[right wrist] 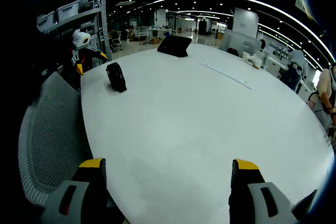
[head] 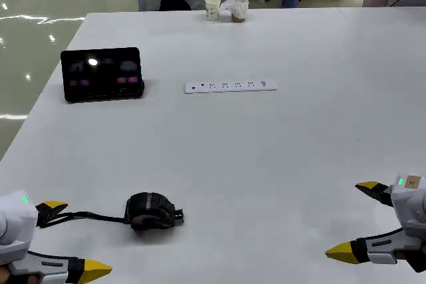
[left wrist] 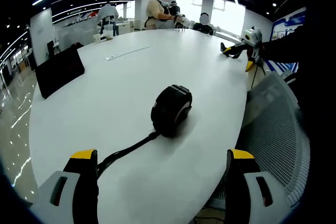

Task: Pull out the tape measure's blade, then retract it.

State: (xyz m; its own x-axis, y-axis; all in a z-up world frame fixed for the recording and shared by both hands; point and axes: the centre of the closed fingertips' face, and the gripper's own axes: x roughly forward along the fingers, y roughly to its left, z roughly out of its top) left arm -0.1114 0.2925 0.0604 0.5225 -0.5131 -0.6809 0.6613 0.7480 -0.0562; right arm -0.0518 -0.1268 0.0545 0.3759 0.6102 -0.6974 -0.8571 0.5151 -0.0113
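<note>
Tape measure [head: 152,211] lies on its side on the white table [head: 279,151], near the front edge and over on the left. It's a black case, blade wound in, with just a small tab showing at its right end. A black strap [head: 83,216] trails left from the case, straight toward the left gripper [head: 76,237]. The strap's end lies right by one yellow-tipped jaw, and I cannot tell whether they touch.

That left gripper has its jaws spread wide, nothing between them, the case sitting just ahead of the tips in the left gripper view. Over on the other side, well apart from the tape measure, the right gripper [head: 349,219] hovers at the table's front right. Its jaws are parted wide too, with bare tabletop between them.

Moving outward, a white power strip [head: 229,86] lies flat mid-table. A dark tablet [head: 102,74] stands propped to the left, its screen glowing faintly.

At the far edge there are two cups side by side. A small paper cup [head: 212,7] stands upright, and its contents are too far off to tell. Just beside it is a clear plastic cup [head: 239,1] with a straw poking from its top and a little brown drink low in the bottom.

A grey mesh chair [left wrist: 278,135] sits tucked against the near table edge.
</note>
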